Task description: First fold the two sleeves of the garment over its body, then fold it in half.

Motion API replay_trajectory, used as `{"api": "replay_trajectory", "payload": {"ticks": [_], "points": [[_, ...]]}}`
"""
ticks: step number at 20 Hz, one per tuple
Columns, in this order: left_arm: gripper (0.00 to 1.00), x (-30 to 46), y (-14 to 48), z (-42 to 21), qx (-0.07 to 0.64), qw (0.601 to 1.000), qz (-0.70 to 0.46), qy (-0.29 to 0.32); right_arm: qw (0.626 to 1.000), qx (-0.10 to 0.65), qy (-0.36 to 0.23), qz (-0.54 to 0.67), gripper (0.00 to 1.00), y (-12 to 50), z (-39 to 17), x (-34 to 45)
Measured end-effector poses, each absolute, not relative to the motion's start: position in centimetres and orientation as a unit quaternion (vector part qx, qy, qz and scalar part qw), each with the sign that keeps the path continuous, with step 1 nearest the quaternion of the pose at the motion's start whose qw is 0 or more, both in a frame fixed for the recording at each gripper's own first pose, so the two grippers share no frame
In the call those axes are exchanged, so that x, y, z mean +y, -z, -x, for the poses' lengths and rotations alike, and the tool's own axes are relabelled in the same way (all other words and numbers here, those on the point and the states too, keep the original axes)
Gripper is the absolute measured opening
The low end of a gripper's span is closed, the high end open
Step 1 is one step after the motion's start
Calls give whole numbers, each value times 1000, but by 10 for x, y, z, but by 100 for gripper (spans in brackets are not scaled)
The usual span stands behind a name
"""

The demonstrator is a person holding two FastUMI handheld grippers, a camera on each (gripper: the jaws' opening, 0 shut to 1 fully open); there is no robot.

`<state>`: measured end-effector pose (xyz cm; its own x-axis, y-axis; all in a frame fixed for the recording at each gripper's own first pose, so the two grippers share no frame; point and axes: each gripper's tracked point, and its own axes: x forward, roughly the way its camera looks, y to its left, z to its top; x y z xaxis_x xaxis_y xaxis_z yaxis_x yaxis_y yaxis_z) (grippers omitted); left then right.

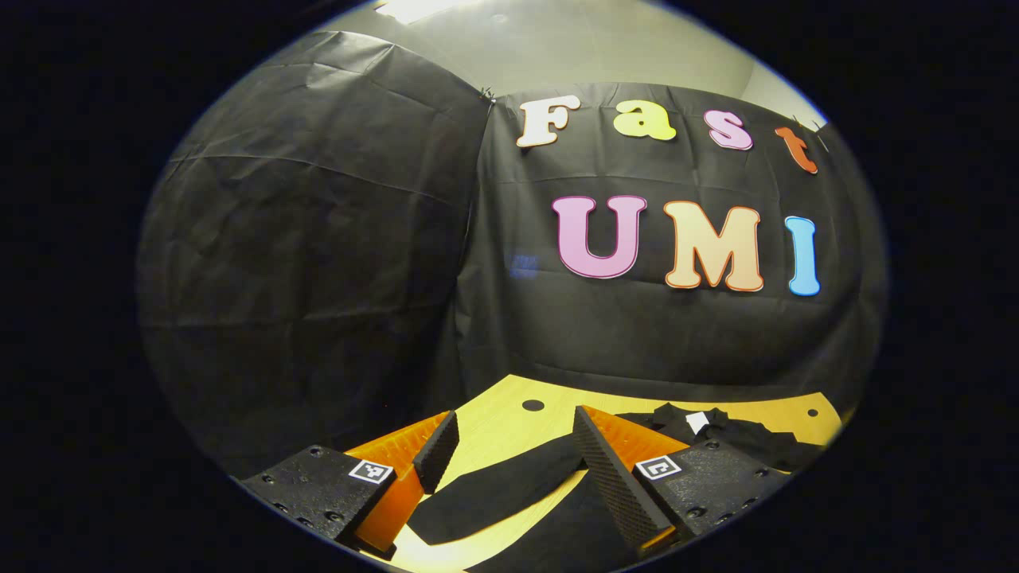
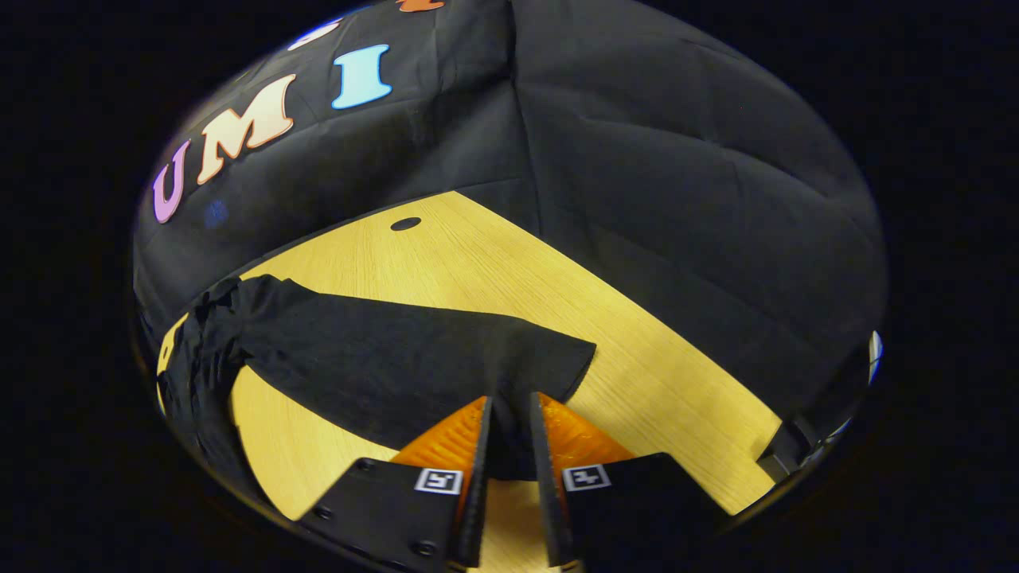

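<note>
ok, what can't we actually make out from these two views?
- Right gripper view: whether the right gripper really pinches the sleeve; black cloth between black fingers.
- Left gripper view: the garment body is cut off by the edge and the left gripper.
- Both: fold state unclear.

Left claw (image 1: 513, 454), fingers spread wide, above the yellow table (image 1: 509, 414). A black sleeve (image 1: 497, 489) lies between them; the garment (image 1: 740, 442), with a white collar tag (image 1: 698, 422), extends toward three o'clock.

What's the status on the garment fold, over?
Left gripper open, above one sleeve. Right gripper narrow around other sleeve's cuff, clamp unclear. Black garment unfolded on wooden table. Nothing blocking.
</note>
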<state>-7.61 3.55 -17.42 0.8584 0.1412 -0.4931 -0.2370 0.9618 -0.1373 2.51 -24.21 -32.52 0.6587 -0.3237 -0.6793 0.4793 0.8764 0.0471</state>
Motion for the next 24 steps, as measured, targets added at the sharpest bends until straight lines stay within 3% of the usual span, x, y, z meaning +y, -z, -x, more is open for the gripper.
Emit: {"api": "replay_trajectory", "payload": {"ticks": [1, 2, 3, 4, 17, 19, 20, 21, 22, 24], "points": [[94, 33, 173, 78, 246, 959, 98, -98, 903, 349, 219, -125, 24, 326, -26, -240], [94, 32, 172, 79, 245, 959, 101, -97, 900, 350, 220, -138, 11, 326, -27, -239], [99, 30, 171, 82, 246, 959, 102, -97, 897, 353, 218, -152, 11, 328, -27, -242], [94, 28, 173, 86, 248, 959, 101, -96, 895, 354, 217, -164, 3, 326, -26, -241], [99, 37, 187, 121, 271, 952, 96, -108, 900, 363, 206, -127, 2, 311, -33, -238], [90, 43, 193, 119, 273, 952, 94, -98, 905, 353, 202, -122, 2, 291, -38, -233], [99, 46, 201, 119, 278, 952, 92, -92, 910, 344, 199, -119, 2, 280, -40, -229], [99, 50, 206, 117, 283, 951, 90, -84, 915, 333, 197, -116, 2, 265, -42, -221], [90, 54, 212, 114, 288, 950, 89, -78, 919, 322, 195, -115, 2, 249, -46, -210], [94, 63, 225, 110, 297, 948, 91, -63, 931, 294, 186, -110, 2, 220, -68, -178]]}}
